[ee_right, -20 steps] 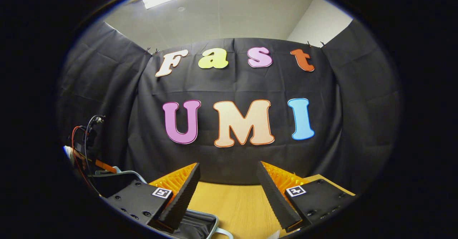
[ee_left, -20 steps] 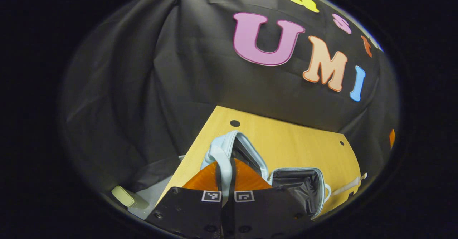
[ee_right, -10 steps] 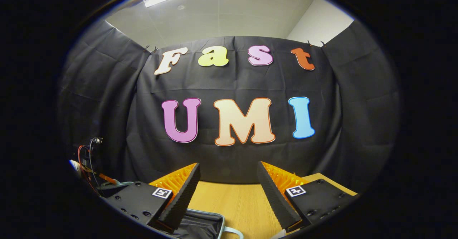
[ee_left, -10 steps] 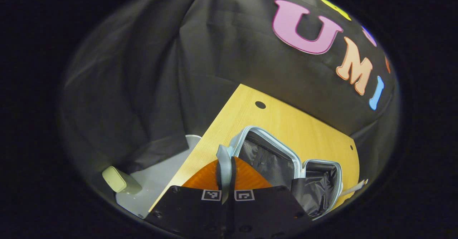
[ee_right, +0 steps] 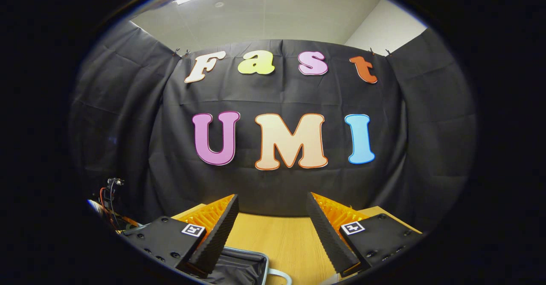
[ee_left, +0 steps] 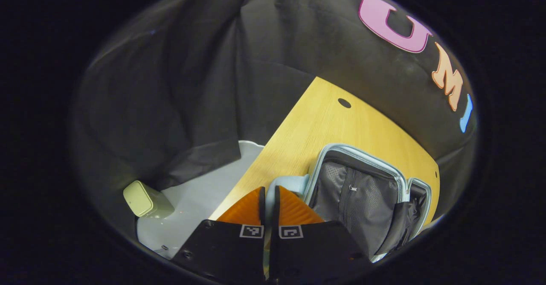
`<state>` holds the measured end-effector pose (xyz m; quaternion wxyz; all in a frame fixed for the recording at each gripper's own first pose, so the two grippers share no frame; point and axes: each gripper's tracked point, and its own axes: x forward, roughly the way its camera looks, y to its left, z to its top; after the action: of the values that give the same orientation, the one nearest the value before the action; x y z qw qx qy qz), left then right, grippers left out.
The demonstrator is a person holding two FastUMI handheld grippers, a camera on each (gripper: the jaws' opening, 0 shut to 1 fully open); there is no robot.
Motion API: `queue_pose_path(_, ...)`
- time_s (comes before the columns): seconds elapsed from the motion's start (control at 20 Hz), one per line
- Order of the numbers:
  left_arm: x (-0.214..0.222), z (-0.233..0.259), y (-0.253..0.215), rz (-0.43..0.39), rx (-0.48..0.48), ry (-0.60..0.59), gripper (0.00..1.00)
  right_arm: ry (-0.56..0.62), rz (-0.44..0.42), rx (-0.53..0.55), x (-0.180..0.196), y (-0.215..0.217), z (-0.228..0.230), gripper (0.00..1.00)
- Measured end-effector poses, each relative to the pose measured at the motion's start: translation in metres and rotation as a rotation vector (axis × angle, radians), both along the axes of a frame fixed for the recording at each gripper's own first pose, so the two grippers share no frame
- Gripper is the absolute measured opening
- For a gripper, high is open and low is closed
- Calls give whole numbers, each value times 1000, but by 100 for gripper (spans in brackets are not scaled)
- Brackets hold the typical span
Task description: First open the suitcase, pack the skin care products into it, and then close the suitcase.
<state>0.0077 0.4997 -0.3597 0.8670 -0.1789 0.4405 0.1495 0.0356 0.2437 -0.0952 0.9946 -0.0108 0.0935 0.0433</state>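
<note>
In the left gripper view, the small pale-blue suitcase (ee_left: pixel 362 157) lies open on the wooden table (ee_left: pixel 324 123). Its mesh-lined lid half (ee_left: pixel 354 191) faces up, and the second dark-lined half (ee_left: pixel 416 210) sits to the right. My left gripper (ee_left: pixel 268 202) is shut on the pale-blue handle (ee_left: pixel 286 182) at the lid's edge. In the right gripper view, my right gripper (ee_right: pixel 273 229) is open and holds nothing, raised over the table (ee_right: pixel 281 242). A corner of the open suitcase (ee_right: pixel 245 266) shows below its fingers. I see no skin care products.
A pale green bin (ee_left: pixel 143 197) stands on the grey floor (ee_left: pixel 200 199) off the table's left edge. Wires (ee_right: pixel 110 191) on the other gripper show at the far left of the right gripper view. The booth's black cloth wall rises behind the table.
The suitcase lid has swung from upright down toward flat, baring its mesh lining, with my left gripper still shut on its handle. The right gripper has barely moved.
</note>
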Motion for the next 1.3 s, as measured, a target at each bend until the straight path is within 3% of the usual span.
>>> queue_pose_path(0.1, -7, -8, 15, 29, 87, 42, 1, -2, 1, -6, 0, -4, 1, 99)
queue_pose_path(0.3, -14, 3, 44, 107, 269, 49, 96, -28, 7, -21, -6, -19, 11, 98)
queue_pose_path(0.5, 2, 61, 45, 147, 468, -113, 97, -53, 14, -17, -8, -48, 22, 100)
queue_pose_path(0.75, 34, 186, -33, 79, 610, -379, 96, -64, 12, 11, -5, -93, 34, 99)
queue_pose_path(0.95, 43, 259, -130, -16, 541, -575, 100, -79, 8, 22, -3, -129, 44, 99)
queue_pose_path(1.1, 56, 303, -200, -73, 513, -660, 95, -99, 3, 19, -4, -155, 55, 100)
queue_pose_path(1.15, 60, 313, -223, -102, 509, -690, 100, -106, -1, 19, -5, -165, 57, 99)
queue_pose_path(1.2, 60, 324, -246, -128, 505, -715, 96, -112, -6, 21, -7, -174, 60, 99)
queue_pose_path(1.25, 60, 331, -270, -159, 500, -739, 100, -117, -11, 24, -8, -182, 62, 100)
queue_pose_path(1.3, 61, 338, -293, -189, 492, -766, 95, -121, -17, 27, -9, -190, 63, 99)
